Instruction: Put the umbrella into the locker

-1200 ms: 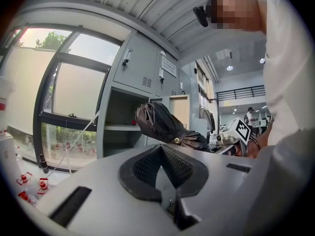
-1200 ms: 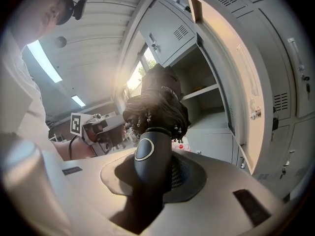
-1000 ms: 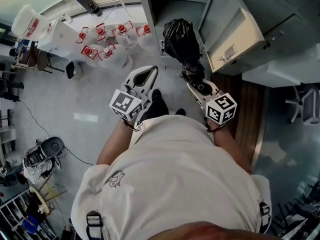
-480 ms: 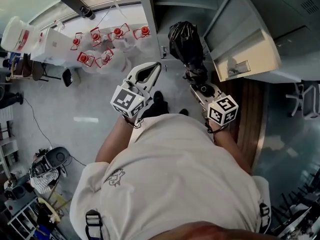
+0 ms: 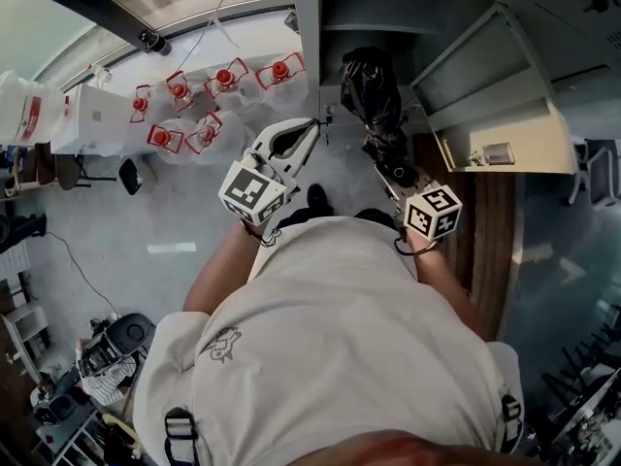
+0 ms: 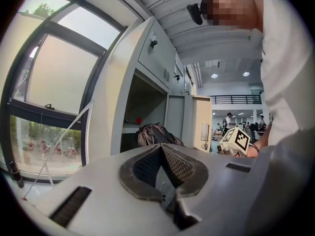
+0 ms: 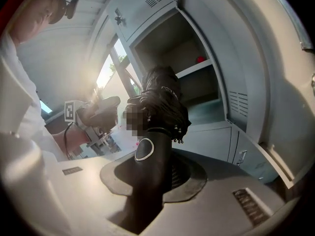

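Black is what fills our right gripper (image 7: 153, 178): its two pads press on the umbrella's handle (image 7: 147, 166) from either side, and the handle's lower end sinks out of sight between the jaws. From there the folded umbrella (image 7: 160, 100) runs straight on along the gripper's own line, its long axis aimed forward, with the bunched canopy end pointing at the open locker (image 7: 197, 43). In the head view the umbrella (image 5: 374, 90) lies up the frame from our right gripper (image 5: 393, 175), its far end over the dark mouth of the locker (image 5: 335, 8); we cannot tell whether the tip is past the front edge or just short of it. The door (image 5: 495, 105) stands swung wide to the right of the umbrella. Inside, a shelf (image 7: 197, 69) carries a small red thing (image 7: 199, 59) too small for us to identify, and the canopy covers part of the space below it. Our left gripper (image 6: 162, 163) is closed with nothing between its pads, held just left of the umbrella and level with the locker front (image 6: 142, 95). Red-capped jugs (image 5: 223, 76) stand on the floor further left.
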Available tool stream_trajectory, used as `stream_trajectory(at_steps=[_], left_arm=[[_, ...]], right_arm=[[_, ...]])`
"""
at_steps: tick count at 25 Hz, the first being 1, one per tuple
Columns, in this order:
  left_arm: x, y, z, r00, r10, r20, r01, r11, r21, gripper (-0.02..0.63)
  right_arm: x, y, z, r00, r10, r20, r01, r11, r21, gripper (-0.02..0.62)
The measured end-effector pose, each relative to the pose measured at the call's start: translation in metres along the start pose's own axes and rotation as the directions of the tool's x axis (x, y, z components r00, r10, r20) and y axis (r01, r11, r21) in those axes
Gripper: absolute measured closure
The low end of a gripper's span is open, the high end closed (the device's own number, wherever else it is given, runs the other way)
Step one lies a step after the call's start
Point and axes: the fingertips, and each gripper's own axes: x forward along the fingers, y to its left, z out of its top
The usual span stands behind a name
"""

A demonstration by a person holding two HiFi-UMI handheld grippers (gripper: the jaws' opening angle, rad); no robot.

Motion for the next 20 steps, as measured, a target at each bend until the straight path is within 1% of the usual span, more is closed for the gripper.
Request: stream_trajectory(at_steps=[3,8,11,15,20], left_arm=[[-0.002,0.01,0.004,1.0,-0.026,0.005,0.026,1.0,0.008,0.594],[0.001,0.019,0.006,0.999,-0.044,0.013,0.044,0.999,0.006,0.594],[0.002,0.024,0.007,0.999,-0.046,0.021,0.046,0.999,-0.011,0.594],[0.011,0.028,0.007,0.999,-0.047,0.02,0.046,0.999,0.011,0.594],[0.02,0.028,0.009,0.998,-0.055,0.016,0.055,0.998,0.017,0.594]], right_arm=[[0.012,0.0,0.001,1.0,-0.03,-0.003,0.03,0.999,0.019,0.463],[0.024,-0.008,0.001,0.998,-0.065,-0.017,0.066,0.997,0.034,0.463],[0.032,-0.014,-0.001,0.997,-0.072,-0.027,0.073,0.996,0.043,0.463],[0.045,-0.029,0.0,0.997,-0.071,-0.042,0.073,0.996,0.048,0.463],[0.064,-0.048,0.004,0.994,-0.083,-0.075,0.088,0.994,0.06,0.463]])
